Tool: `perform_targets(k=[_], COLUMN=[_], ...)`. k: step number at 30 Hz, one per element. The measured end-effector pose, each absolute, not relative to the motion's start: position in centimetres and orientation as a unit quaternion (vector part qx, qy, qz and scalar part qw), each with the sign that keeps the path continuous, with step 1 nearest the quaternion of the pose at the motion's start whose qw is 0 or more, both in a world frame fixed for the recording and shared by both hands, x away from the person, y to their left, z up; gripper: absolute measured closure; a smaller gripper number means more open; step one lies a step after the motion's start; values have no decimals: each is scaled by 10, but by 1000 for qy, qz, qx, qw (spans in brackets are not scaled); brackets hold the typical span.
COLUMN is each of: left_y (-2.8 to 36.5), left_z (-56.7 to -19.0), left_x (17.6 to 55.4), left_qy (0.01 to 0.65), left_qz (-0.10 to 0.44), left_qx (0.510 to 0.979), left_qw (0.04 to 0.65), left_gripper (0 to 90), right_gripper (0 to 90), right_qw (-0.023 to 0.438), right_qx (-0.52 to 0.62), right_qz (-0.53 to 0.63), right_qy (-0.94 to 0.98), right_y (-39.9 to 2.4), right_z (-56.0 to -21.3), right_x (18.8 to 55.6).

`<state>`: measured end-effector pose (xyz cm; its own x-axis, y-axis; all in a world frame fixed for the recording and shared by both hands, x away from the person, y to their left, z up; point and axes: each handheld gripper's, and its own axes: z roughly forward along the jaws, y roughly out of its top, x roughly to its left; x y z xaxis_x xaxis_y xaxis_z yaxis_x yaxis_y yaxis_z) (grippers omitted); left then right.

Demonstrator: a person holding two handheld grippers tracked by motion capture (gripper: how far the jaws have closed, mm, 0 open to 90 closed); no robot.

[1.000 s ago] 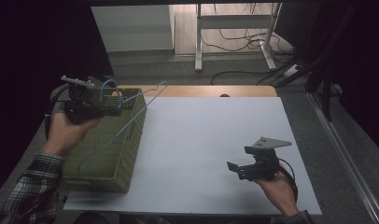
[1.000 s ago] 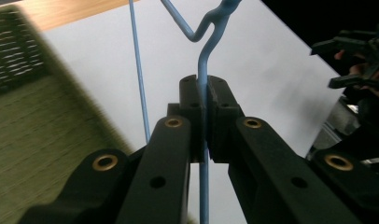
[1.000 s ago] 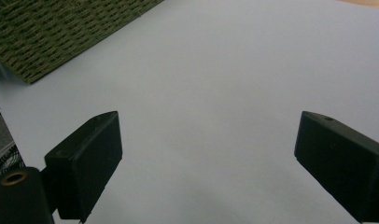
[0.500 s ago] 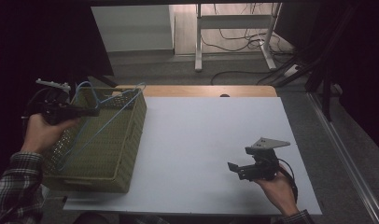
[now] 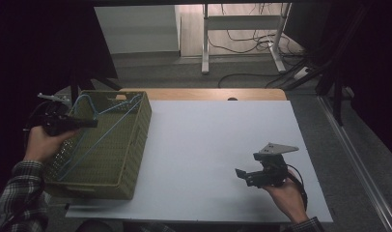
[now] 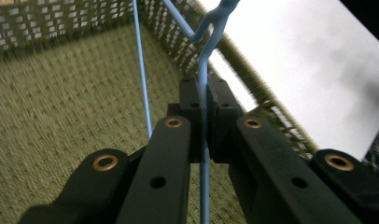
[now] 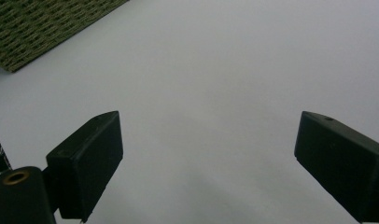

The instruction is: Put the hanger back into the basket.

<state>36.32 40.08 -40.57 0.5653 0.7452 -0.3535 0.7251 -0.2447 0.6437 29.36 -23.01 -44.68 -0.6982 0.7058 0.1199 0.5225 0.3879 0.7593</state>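
A light blue wire hanger [image 5: 101, 138] lies slanted inside the green woven basket [image 5: 136, 147] at the table's left. My left gripper [image 5: 91, 123] is shut on the hanger near its hook, above the basket's left side. In the left gripper view the blue wire [image 6: 204, 70] runs up between the closed jaws of my left gripper [image 6: 204, 91], with the basket floor [image 6: 61, 121] below. My right gripper [image 5: 239, 174] rests low over the white table [image 5: 208, 140] at the front right, open with nothing between its jaws [image 7: 208, 154].
A corner of the basket [image 7: 43, 23] shows at the top left of the right gripper view. A wooden strip [image 5: 208, 94] edges the table's far side. Beyond it are desk legs and cables [image 5: 242, 53] on the floor.
My left hand has moved left and down with the hanger, which now sits lower in the basket. The right hand has stayed still.
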Motion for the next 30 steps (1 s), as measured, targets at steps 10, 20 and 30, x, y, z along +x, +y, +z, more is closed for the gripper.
perform_targets(k=[10,20,30], left_y=[404,413,388], left_z=[-449,-446,-425], left_x=[369,356,325], left_qy=[512,567,523], left_qz=[10,101,128], left_qx=[773,744,745], left_qw=[374,337,394], left_gripper=[865,492,196], right_gripper=[79,78,60], right_qw=[111,113,127], right_qx=[372,367,369], right_qz=[403,397,400], right_qy=[829,833,829], right_y=[-229,-228,-231], right_z=[-450,-451,-448], right_x=[294,294,291])
